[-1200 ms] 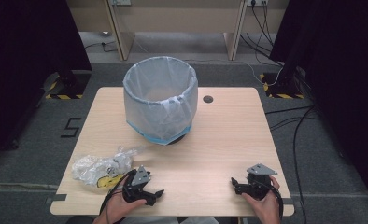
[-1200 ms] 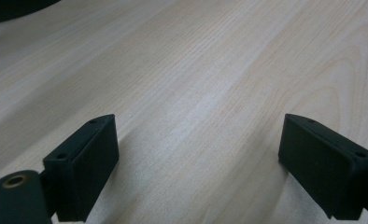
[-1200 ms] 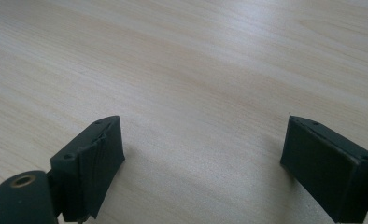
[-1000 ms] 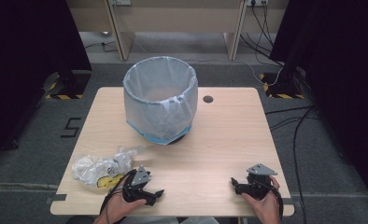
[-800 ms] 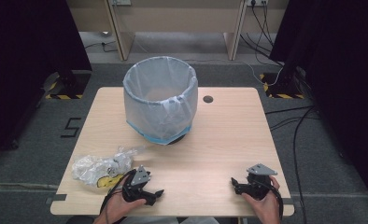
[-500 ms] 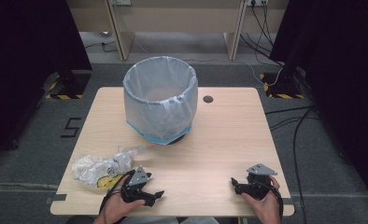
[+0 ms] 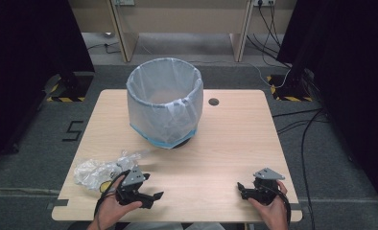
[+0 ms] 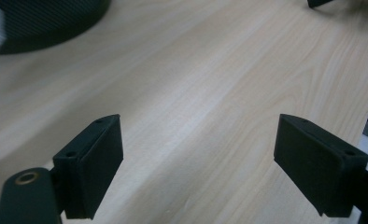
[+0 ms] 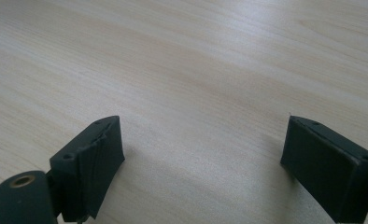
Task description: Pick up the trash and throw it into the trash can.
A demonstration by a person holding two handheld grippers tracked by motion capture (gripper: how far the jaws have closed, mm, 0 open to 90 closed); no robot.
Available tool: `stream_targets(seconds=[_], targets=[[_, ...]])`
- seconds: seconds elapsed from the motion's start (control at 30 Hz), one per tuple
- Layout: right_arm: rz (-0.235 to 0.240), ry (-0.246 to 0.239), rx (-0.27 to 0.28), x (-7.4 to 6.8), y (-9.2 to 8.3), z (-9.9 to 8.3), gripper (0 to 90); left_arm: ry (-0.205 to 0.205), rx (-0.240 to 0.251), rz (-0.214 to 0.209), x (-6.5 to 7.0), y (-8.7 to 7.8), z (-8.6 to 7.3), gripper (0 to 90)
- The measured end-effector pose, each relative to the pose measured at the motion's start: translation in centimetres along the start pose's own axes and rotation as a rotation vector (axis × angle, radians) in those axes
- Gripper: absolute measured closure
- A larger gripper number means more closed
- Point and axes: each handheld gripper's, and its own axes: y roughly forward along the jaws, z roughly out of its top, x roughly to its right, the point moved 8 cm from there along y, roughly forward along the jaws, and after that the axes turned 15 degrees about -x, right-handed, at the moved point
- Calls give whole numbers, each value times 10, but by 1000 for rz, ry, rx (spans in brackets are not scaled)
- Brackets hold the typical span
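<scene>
Left claw (image 7: 151, 194) has lifted slightly beside the crumpled plastic (image 7: 96, 170), jaws wide; right claw (image 7: 242, 189) wide, low.

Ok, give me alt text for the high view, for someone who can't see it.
A person's two hands rest at the near edge of a wooden table, the left gripper and right gripper both open and empty. A crumpled clear plastic bag lies just beyond the left gripper. A bin lined with a pale bag stands further back.

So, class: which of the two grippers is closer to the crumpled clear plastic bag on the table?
The left gripper: it sits right beside the crumpled clear plastic bag, while the right gripper rests near the table's opposite corner.
</scene>
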Motion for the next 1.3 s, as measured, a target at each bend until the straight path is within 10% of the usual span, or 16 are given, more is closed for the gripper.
stream_targets(seconds=[0.53, 1.3], targets=[[1, -2, 1, 0, 1, 1, 124, -107, 45, 130, -58, -53, 5, 151], [4, 2, 1, -1, 1, 1, 123, -242, 29, 198, -117, -55, -18, 170]])
